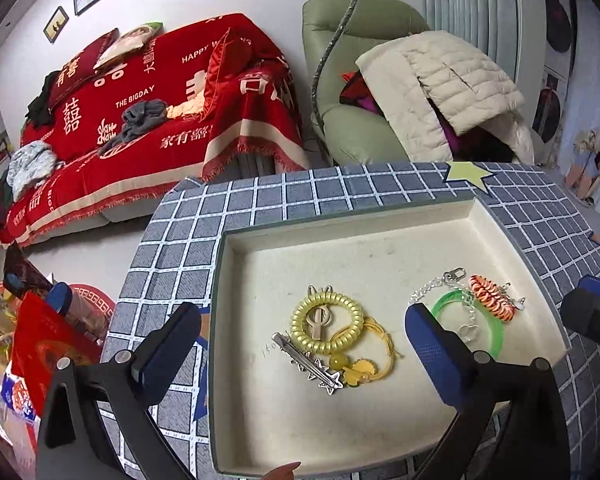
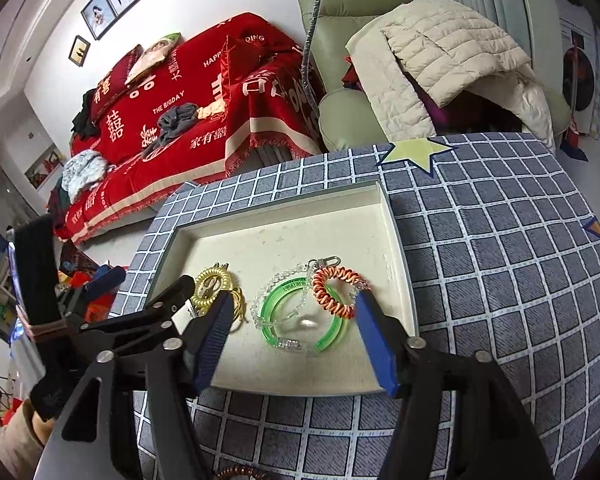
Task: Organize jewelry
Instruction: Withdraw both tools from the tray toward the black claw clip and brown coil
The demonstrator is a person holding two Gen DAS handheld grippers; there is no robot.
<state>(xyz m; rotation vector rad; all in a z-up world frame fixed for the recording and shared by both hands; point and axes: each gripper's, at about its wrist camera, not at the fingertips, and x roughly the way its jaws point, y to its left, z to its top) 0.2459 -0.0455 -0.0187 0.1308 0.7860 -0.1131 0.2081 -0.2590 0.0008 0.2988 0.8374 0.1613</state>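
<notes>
Left wrist view alone is showing a star-tipped metal hair clip [image 1: 308,364] beside the yellow coil band [image 1: 326,327] in the cream felt-lined tray [image 1: 340,248], left gripper [image 1: 300,340] gaping wide and empty, while right gripper [image 2: 294,320] is hovering half-spread, gripping nothing, over the translucent green bangle [image 2: 278,334] and orange coil [image 2: 332,290].

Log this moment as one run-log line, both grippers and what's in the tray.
left gripper: open, empty | right gripper: open, above green bangle | tray: yellow coil tie, star clip, orange coil tie
</notes>
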